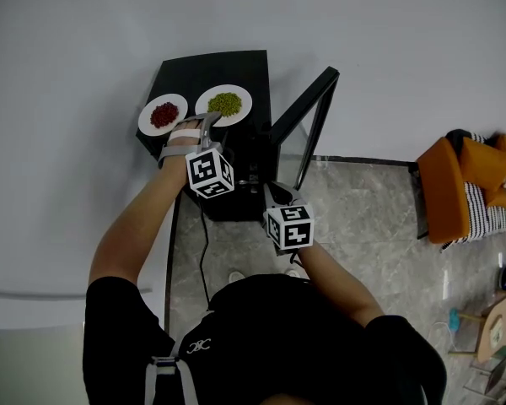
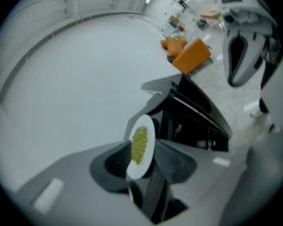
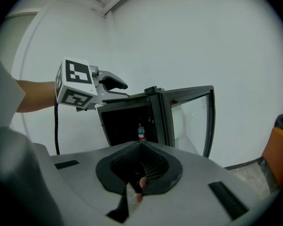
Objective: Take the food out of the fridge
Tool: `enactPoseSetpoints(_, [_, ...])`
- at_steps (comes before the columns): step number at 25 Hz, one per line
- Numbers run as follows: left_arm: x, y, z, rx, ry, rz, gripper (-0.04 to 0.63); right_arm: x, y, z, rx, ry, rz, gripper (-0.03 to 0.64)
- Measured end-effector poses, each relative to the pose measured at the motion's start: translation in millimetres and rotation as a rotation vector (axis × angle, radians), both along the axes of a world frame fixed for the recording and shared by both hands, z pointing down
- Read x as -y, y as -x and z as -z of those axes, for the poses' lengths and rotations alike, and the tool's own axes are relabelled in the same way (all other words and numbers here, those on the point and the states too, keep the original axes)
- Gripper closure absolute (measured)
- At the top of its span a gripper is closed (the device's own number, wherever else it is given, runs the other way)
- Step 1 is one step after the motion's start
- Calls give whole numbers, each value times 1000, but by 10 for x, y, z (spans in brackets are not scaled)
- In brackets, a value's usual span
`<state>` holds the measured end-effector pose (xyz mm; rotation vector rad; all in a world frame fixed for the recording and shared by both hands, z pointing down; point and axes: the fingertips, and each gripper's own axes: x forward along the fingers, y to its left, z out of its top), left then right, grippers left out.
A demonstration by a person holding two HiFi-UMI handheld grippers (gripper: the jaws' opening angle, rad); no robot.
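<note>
Sitting on the flat top of the small black fridge (image 1: 236, 67), the round white plate of green food (image 1: 224, 104) is already out, w/ its near rim poking between the jaws of the left gripper (image 1: 207, 125). In the left gripper view those jaws stand a little apart, one on either side of the rim. The pads don't look pressed on it, so I read it as not gripped & resting on its own. Just beside it, to its left in the head view, lies a second round white plate w/ dark red food (image 1: 164, 114). The two rims look nearly touching, can't tell for sure.

Handling, as a guess: plate is stiff & smooth, prob. ceramic or melamine, so slippery at the rim & breakable if dropped. Food is a loose heap and will slide or spill if tilted. Take hold at the bare rim, clear of the heap, & keep it level.

The right gripper (image 1: 272, 194) has its jaws together, nothing held, pointing at the open fridge front. Its view shows the dark inside w/ one small red-labelled bottle (image 3: 140, 133) standing upright, and the glass door (image 3: 191, 121) swung wide. Further off: grey stone floor (image 1: 363, 218) & an orange chair (image 1: 455, 184).
</note>
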<state>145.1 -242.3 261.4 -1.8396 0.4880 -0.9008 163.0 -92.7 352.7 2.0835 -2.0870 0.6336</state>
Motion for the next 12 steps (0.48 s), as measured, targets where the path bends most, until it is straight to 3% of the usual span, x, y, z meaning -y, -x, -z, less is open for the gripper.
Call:
enactPoseSetpoints(3, [-30, 72, -13, -57, 79, 7, 442, 27, 56, -33, 4, 8, 13, 626])
enactPoseSetpoints(6, [-12, 153, -34, -57, 62, 18, 442, 56, 111, -55, 9, 13, 26, 626])
enactPoseSetpoints(7, [-22, 187, -9, -88, 66, 25, 454, 65, 127, -61, 7, 15, 30, 626])
enactPoseSetpoints(10, [-87, 312, 102, -254, 155, 66, 592, 99, 137, -88, 4, 19, 33, 626])
enactPoseSetpoints(12, [-145, 387, 98, -342, 268, 103, 594, 131, 123, -87, 4, 17, 31, 626])
